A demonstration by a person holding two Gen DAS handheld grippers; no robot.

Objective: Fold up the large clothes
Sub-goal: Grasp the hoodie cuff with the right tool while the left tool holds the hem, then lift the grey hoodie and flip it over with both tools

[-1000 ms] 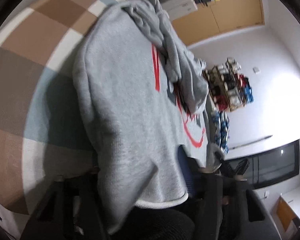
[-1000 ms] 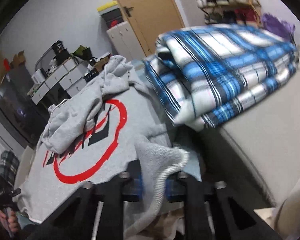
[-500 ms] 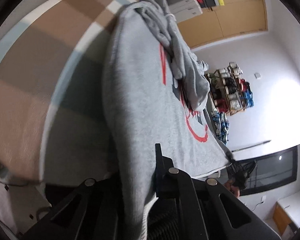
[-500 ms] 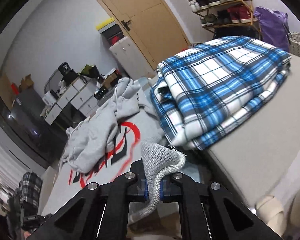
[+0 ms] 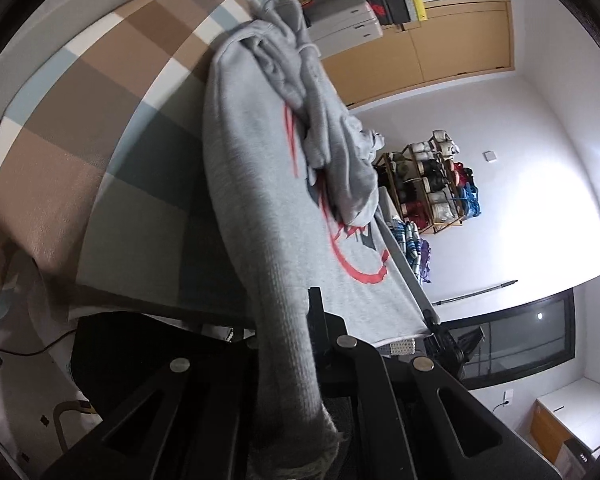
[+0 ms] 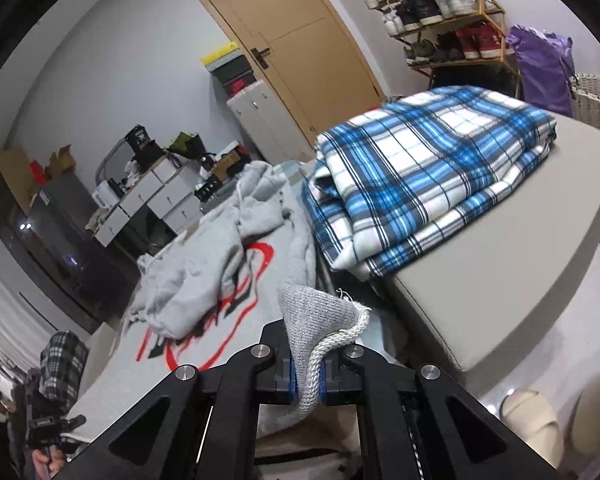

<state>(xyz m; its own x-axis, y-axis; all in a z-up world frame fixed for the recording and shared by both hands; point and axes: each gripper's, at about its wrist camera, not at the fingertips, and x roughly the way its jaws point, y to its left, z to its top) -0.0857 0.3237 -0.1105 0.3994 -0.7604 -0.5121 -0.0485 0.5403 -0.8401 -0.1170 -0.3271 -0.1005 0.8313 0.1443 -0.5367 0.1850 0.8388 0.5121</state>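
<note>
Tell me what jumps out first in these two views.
A grey sweatshirt with a red and black print sprawls across the bed, its ribbed hem pinched in both the right gripper and left gripper. To its right lies a folded blue plaid blanket.

left tongs [image 5: 292, 344] clamped, right tongs [image 6: 308, 376] clamped

A bed spread with a checked cover of brown, beige, white and pale blue squares [image 5: 100, 128] carries the grey hooded sweatshirt with a red and black print [image 5: 260, 184], which lies flat across it with its hood and sleeves bunched on top; the near hem hangs past the bed's edge. Beside it, a plain beige padded surface [image 6: 500, 280] bears a folded blue, white and black plaid blanket [image 6: 420, 184]; the blanket's near corner lies just beside the sweatshirt.
</note>
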